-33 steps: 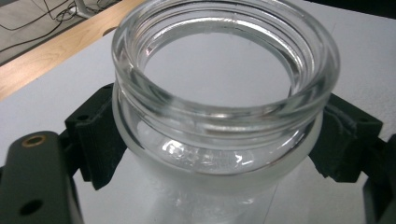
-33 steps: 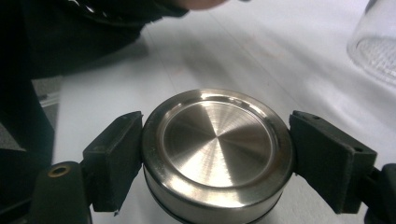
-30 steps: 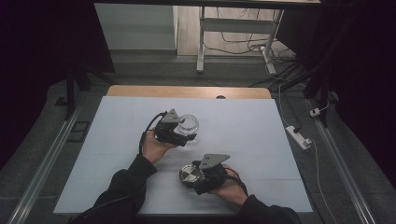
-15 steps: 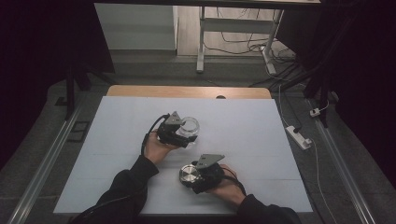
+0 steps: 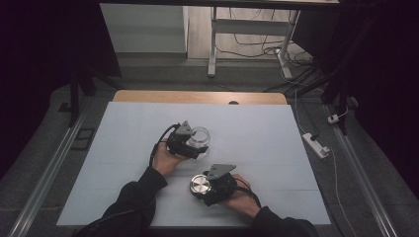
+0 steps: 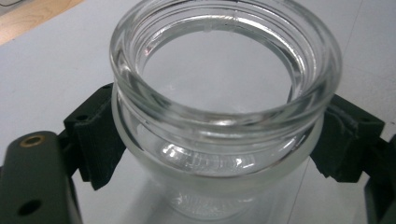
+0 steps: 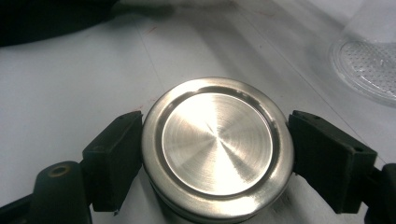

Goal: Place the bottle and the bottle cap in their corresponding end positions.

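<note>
The glass jar (image 6: pixel 224 107) has its bottom cut off in the left gripper view, but it's clear, open-mouthed, mid-table, squeezed by the left gripper (image 5: pixel 193 146). Nearer the person, the right gripper (image 5: pixel 203 186) clamps the brushed metal lid (image 7: pixel 217 147).

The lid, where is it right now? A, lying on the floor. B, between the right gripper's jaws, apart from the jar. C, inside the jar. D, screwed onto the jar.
B: the lid sits clamped between the right gripper's jaws, while the open jar is held apart in the left gripper.
</note>
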`<state>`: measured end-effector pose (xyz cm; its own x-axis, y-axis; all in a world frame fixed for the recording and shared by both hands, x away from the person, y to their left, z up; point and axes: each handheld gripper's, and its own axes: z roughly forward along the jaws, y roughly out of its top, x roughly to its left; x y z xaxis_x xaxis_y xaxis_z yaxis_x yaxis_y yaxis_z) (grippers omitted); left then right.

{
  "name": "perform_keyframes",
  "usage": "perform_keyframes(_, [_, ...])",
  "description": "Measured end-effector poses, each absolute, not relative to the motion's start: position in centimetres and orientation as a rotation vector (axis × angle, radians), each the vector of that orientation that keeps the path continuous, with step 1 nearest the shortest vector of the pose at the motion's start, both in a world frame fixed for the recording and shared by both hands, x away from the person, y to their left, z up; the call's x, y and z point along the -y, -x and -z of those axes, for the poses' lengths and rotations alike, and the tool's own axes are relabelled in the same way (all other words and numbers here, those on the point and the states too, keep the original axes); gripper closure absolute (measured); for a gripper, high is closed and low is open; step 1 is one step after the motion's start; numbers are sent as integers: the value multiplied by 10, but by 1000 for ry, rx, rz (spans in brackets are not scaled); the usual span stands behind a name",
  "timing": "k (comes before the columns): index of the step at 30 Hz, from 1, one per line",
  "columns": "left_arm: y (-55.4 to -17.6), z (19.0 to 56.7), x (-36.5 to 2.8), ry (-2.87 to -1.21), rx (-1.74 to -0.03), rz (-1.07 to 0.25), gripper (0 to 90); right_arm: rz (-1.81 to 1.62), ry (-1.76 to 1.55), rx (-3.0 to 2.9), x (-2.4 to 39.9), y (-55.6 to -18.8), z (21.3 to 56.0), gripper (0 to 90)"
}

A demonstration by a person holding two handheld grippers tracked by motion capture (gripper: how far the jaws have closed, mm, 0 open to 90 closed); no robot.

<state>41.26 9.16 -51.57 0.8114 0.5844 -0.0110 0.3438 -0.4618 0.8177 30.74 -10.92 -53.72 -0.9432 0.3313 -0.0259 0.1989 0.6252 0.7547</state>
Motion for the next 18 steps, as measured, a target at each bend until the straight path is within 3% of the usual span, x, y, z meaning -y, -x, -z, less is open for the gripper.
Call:
perform_keyframes(9, [-411, 515, -87, -2125, -687, -385, 135, -1203, -424, -2691, 110, -308, 536, 194])
perform_keyframes(18, [-410, 518, -89, -2144, -693, -338, 72, -1230, -446, -2698, 113, -307, 534, 183])
